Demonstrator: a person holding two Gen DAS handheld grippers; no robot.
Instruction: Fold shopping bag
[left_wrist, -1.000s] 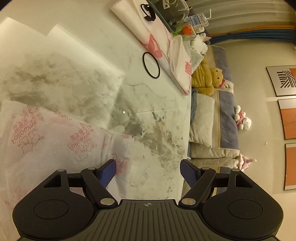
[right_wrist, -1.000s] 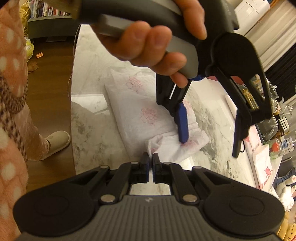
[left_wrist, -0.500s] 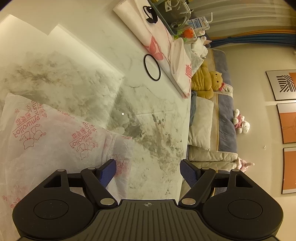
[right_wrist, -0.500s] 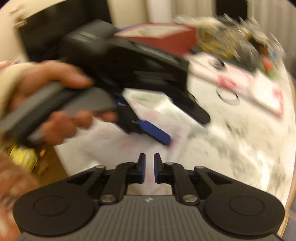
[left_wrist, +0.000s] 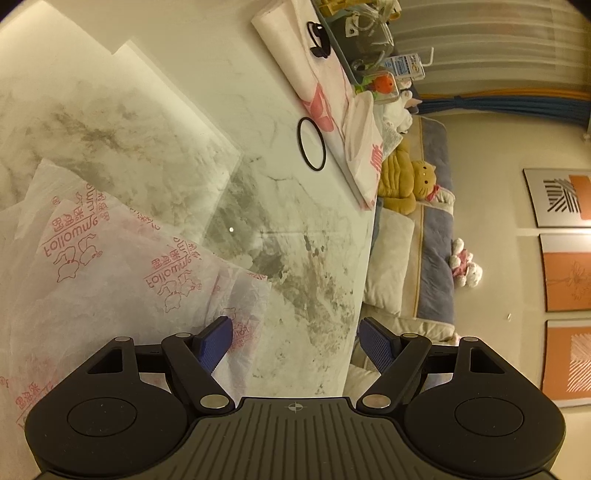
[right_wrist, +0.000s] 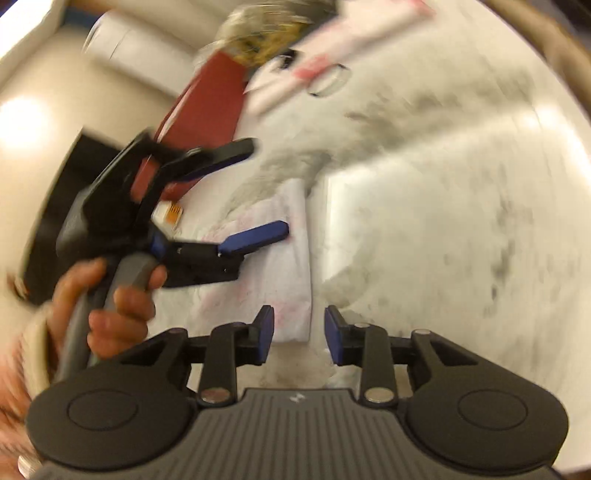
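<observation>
The white shopping bag (left_wrist: 110, 273) with red print lies partly folded on the marble table (left_wrist: 258, 166), at the left of the left wrist view. My left gripper (left_wrist: 295, 341) hovers open over the bag's right edge, one blue pad above the bag, the other above bare marble. The blurred right wrist view shows the bag (right_wrist: 273, 258) running up the middle. My right gripper (right_wrist: 300, 334) is low over the bag's near corner, its jaws opening and nothing pinched between them. A hand (right_wrist: 110, 295) holds the left gripper (right_wrist: 258, 195) above the bag.
A black ring (left_wrist: 311, 143) lies on the marble near more folded white-and-pink bags (left_wrist: 332, 103) and a cluttered tray (left_wrist: 362, 33) at the far edge. A sofa with plush toys (left_wrist: 410, 184) stands beyond the table's right edge. A dark red object (right_wrist: 207, 107) lies at the far left.
My right gripper has rolled strongly, swung across and down to the bag's corner, and its jaws have parted from nearly shut. My left gripper has stayed put, rolling slightly.
</observation>
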